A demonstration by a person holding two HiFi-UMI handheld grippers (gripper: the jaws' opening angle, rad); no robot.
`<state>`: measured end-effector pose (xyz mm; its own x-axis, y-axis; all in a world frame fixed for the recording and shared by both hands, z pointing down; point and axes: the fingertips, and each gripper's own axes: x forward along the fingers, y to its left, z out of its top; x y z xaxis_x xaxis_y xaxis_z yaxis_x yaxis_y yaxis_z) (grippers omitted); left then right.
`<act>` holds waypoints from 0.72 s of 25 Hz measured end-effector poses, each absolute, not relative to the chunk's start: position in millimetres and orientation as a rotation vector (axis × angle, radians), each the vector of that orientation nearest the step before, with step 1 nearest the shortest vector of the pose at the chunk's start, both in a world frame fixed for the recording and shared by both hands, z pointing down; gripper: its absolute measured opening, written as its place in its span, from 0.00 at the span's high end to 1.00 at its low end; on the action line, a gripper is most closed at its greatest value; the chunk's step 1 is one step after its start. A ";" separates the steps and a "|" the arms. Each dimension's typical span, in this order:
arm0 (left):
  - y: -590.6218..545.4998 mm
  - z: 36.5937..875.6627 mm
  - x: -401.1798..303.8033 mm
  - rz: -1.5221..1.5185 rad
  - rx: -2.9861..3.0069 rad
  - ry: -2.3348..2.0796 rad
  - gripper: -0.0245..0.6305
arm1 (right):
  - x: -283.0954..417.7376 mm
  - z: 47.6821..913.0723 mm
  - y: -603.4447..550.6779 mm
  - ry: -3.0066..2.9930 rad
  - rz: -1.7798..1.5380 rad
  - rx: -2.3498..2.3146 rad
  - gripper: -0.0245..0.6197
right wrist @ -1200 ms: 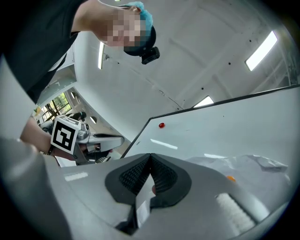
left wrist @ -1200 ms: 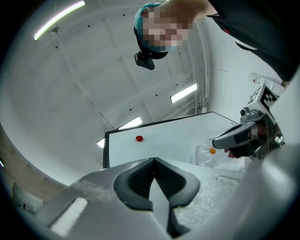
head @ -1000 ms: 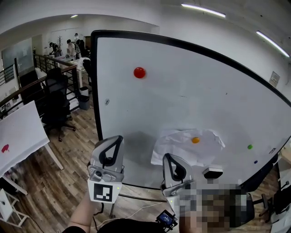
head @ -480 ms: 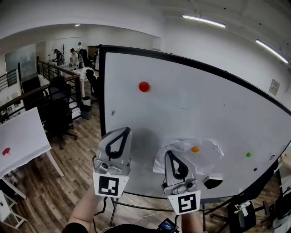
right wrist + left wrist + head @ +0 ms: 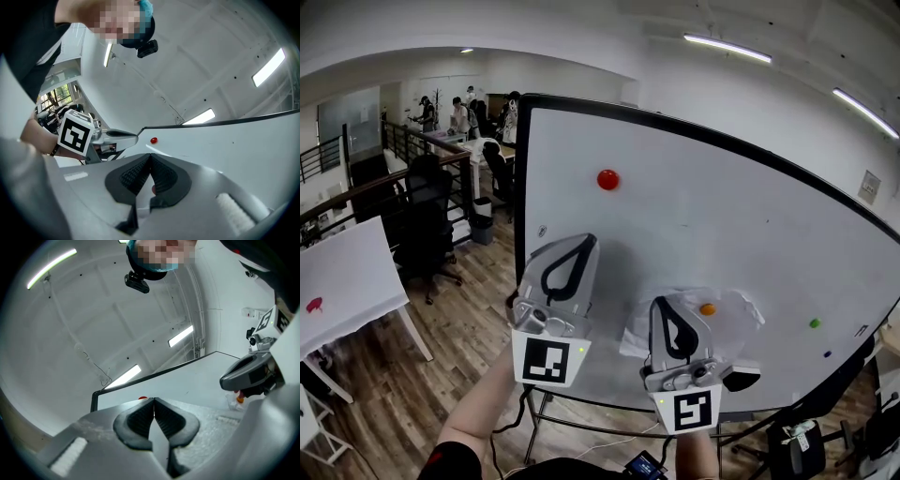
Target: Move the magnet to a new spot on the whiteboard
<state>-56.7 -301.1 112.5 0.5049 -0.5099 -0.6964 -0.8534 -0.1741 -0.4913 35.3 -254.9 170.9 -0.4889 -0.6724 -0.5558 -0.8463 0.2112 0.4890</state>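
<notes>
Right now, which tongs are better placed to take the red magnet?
Left. The left tongs sit nearest below the red magnet; the right tongs are lower, by the orange magnet. Both are shut and must open first.

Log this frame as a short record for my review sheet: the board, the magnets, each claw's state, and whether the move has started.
board: whiteboard, upright, facing the person
magnets: red magnet upper left; orange magnet lower down, on a crumpled white sheet; green magnet far right
left claw: shut, empty, raised below the red magnet
right claw: shut, empty, just left of the orange magnet
move status: not begun; no magnet gripped
</notes>
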 end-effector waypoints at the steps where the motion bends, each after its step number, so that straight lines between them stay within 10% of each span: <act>1: -300.9 108.8 -55.0 0.473 -1.831 1.132 0.96 | 35.6 169.2 -255.2 2.257 1.147 -1.448 0.96; 18: -326.8 70.5 -46.7 0.441 -1.849 1.219 0.81 | 38.5 158.0 -248.1 2.231 1.164 -1.459 0.96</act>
